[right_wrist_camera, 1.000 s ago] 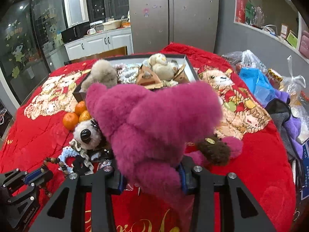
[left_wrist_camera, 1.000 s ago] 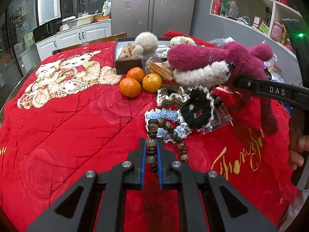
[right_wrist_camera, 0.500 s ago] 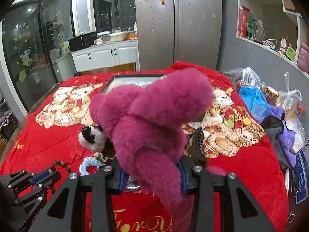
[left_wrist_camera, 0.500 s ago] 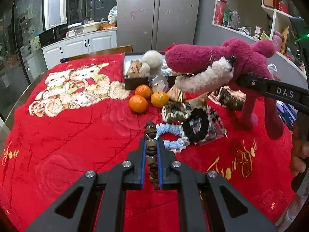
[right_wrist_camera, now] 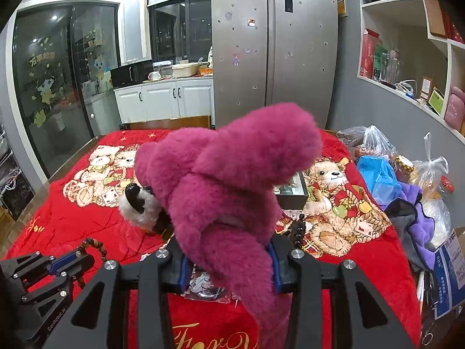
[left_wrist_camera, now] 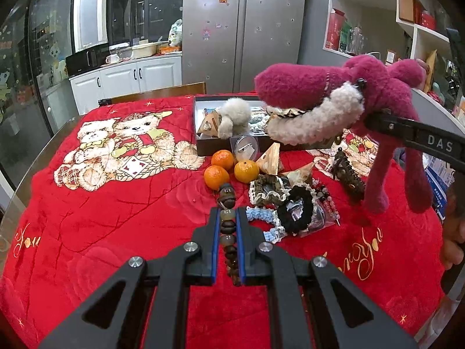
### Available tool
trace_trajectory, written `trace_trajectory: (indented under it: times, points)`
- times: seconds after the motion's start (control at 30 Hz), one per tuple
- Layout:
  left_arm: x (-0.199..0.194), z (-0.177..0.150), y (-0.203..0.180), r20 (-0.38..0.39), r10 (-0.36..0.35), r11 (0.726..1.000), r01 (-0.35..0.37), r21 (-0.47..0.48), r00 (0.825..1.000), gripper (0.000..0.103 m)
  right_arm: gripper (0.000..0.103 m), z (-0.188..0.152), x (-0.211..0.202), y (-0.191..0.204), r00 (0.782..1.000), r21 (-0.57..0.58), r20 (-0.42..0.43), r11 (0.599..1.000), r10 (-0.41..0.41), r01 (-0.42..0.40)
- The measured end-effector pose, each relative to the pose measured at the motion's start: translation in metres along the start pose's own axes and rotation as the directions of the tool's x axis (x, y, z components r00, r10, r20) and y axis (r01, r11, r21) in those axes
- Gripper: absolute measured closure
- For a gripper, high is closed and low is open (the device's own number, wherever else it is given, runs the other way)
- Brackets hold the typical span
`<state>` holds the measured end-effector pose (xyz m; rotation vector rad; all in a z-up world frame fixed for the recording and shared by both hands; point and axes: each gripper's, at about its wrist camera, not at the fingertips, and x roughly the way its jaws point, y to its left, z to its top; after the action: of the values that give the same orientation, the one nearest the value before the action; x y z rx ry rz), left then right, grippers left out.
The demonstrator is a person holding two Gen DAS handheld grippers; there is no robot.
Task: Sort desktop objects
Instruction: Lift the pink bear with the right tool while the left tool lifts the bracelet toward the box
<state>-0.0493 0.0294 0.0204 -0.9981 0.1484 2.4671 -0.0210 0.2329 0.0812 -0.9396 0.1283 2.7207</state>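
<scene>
We hold the fuzzy magenta plush bear with the cream muzzle point(right_wrist_camera: 221, 180) in our right tongs point(right_wrist_camera: 228, 264), whose blue-lined fingers pinch its soft body; the toy hangs clear of the red bear-print blanket point(left_wrist_camera: 101, 209) and fills that view, hiding most of what lies ahead of those tongs. From the left wrist view the same bear point(left_wrist_camera: 334, 99) floats up and to the right of our left tongs, its legs dangling. Our left tongs point(left_wrist_camera: 228, 232) are pressed together on a string of brown and amber wooden beads point(left_wrist_camera: 228, 218), which runs between the fingers and sticks out past their tips. Just beyond those tips lie three oranges point(left_wrist_camera: 229, 168) and a heap of frilly hair scrunchies point(left_wrist_camera: 284, 206); further ahead sits a dark open box point(left_wrist_camera: 209, 142) holding a pale fluffy pompom point(left_wrist_camera: 234, 116), its right end hidden behind the bear. A hand's fingers point(left_wrist_camera: 452, 250) are cut off at the right edge.
</scene>
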Motion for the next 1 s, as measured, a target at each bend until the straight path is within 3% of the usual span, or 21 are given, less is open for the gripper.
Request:
trace_trajectory:
  times: [0.27,0.4,0.5,0.57,0.83,1.0]
  points:
    - [0.0,0.006,0.009,0.003,0.005,1.0,-0.005,-0.025,1.0,0.093,0.062,0.009,-0.006,-0.016,1.0,0.017,0.009,1.0,-0.023,0.023]
    - [0.003,0.004,0.009,-0.006,-0.003,1.0,0.003,-0.024,1.0,0.093,0.062,-0.003,0.003,-0.018,0.999,0.0,-0.033,0.999,-0.041,0.041]
    - [0.005,0.002,0.007,-0.019,-0.009,1.0,0.008,-0.021,1.0,0.093,0.062,-0.026,0.023,-0.018,0.993,-0.002,-0.112,0.999,-0.033,0.033]
    - [0.007,0.001,0.006,-0.024,-0.008,1.0,0.008,-0.019,1.0,0.093,0.062,-0.036,0.027,-0.021,0.991,0.029,-0.132,1.0,0.01,-0.006]
    - [0.005,0.003,0.006,-0.018,-0.015,1.0,0.015,-0.027,1.0,0.093,0.062,-0.019,-0.011,-0.025,0.998,0.042,-0.014,0.998,0.057,-0.057]
    - [0.004,0.004,0.004,-0.022,-0.019,1.0,0.019,-0.019,1.0,0.093,0.062,-0.018,-0.01,-0.026,0.998,0.046,-0.022,0.997,0.062,-0.061]
